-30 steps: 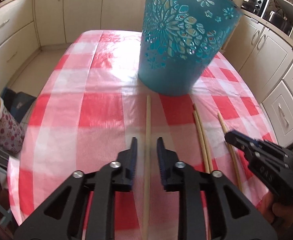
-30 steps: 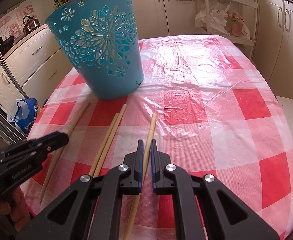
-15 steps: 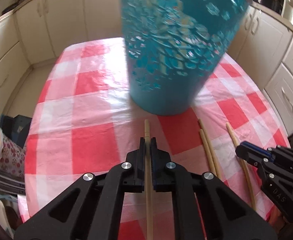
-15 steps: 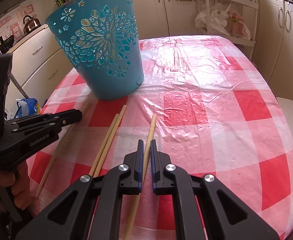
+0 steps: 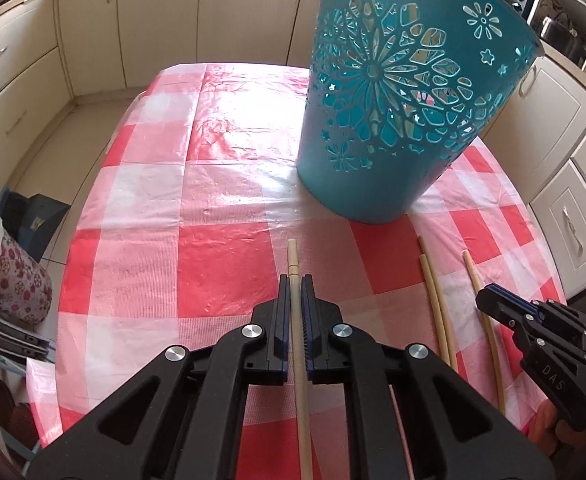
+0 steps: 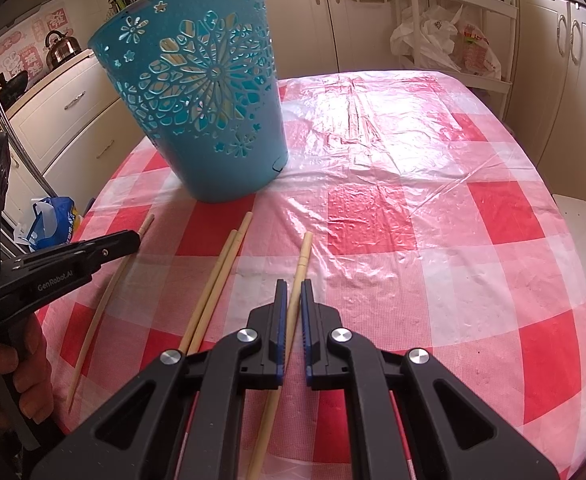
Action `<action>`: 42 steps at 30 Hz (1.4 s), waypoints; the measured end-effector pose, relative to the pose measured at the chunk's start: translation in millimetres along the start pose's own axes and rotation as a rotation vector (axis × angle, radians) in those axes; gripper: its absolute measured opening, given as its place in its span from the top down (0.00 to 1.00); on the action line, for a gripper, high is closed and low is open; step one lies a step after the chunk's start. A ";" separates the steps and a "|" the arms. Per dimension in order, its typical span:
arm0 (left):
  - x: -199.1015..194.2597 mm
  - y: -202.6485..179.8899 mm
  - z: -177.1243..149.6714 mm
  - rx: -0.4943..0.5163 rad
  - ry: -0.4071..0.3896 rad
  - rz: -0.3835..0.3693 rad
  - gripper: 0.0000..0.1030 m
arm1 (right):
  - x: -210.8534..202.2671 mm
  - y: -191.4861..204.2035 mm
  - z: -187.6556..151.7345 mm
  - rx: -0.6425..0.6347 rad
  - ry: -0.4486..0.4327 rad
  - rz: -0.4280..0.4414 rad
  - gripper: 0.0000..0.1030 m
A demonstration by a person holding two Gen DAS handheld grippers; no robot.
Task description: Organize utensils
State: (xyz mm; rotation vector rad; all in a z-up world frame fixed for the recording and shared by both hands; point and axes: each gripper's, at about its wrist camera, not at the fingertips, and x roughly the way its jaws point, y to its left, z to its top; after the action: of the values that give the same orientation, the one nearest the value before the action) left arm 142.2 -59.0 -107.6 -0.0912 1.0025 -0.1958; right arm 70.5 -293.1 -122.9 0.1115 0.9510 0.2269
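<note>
On the checked cloth, left gripper (image 5: 294,284): clamped on one chopstick (image 5: 293,258).
Right gripper (image 6: 291,290): pinching another chopstick (image 6: 304,250), seemingly.
Loose pair (image 6: 223,268): lying between the two grippers.
Teal basket (image 6: 197,92): upright, just beyond the stick tips.
Tablecloth (image 6: 433,240): red-and-white, glossy.
</note>
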 end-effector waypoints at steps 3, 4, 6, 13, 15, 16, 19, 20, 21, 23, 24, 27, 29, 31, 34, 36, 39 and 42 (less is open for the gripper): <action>1.6 -2.6 2.1 0.029 0.008 0.013 0.94 | 0.3 2.6 -0.6 -0.024 0.000 -0.005 0.93; 1.8 -2.9 3.1 0.035 0.009 0.015 0.94 | -0.1 4.3 -1.2 -0.032 -0.002 -0.001 0.94; 1.3 -2.4 3.9 0.042 0.003 0.018 0.95 | -1.7 8.2 -1.6 -0.048 -0.010 0.006 0.94; -1.5 2.0 2.4 0.025 0.005 0.016 0.95 | -0.7 6.3 -0.9 -0.042 0.000 0.021 0.94; -0.8 1.8 3.0 0.022 0.011 0.014 0.95 | 0.0 6.3 -1.4 -0.042 0.003 0.021 0.94; -0.5 1.7 3.4 0.024 0.014 0.014 0.94 | 0.4 6.1 -1.4 -0.041 0.005 0.019 0.94; -0.4 1.1 3.2 0.032 0.014 0.015 0.94 | 0.8 5.1 -1.8 -0.039 0.007 0.019 0.94; -0.4 0.6 3.0 0.037 0.013 0.015 0.93 | 1.0 5.3 -2.1 -0.040 0.007 0.018 0.94; -1.1 0.3 2.5 0.039 0.013 0.016 0.93 | 1.2 5.4 -2.2 -0.040 0.007 0.017 0.94; -1.1 -0.5 2.2 0.044 0.013 0.015 0.92 | 1.5 5.8 -2.4 -0.039 0.007 0.018 0.94; -1.3 -0.7 2.5 0.045 0.013 0.013 0.91 | 1.5 5.9 -2.4 -0.039 0.007 0.018 0.94; -1.4 -2.1 2.6 0.052 0.014 0.010 0.88 | 1.7 5.9 -2.5 -0.042 0.006 0.016 0.94; -1.6 -3.4 2.2 0.059 0.013 0.011 0.87 | 1.9 6.0 -2.7 -0.044 0.006 0.015 0.94; -1.5 -3.8 1.8 0.065 0.009 0.016 0.87 | 2.2 6.6 -3.0 -0.049 0.006 0.014 0.94; -2.0 -4.0 0.8 0.080 0.002 0.022 0.90 | 1.9 10.1 -4.1 -0.065 0.005 0.010 0.94; -2.6 -3.2 0.1 0.082 0.002 0.023 0.94 | 1.0 12.2 -5.1 -0.075 0.000 0.009 0.94; -2.9 -2.3 -0.1 0.084 0.005 0.021 0.94 | 0.9 11.2 -5.2 -0.069 0.003 0.010 0.94; -2.3 -3.2 1.3 0.089 0.016 0.024 0.94 | 1.3 10.3 -4.6 -0.064 0.008 0.013 0.94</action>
State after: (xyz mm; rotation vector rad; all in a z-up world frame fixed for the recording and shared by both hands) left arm 141.7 -61.7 -104.4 0.0038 1.0092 -0.2192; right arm 66.0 -282.8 -124.6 0.0575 0.9505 0.2695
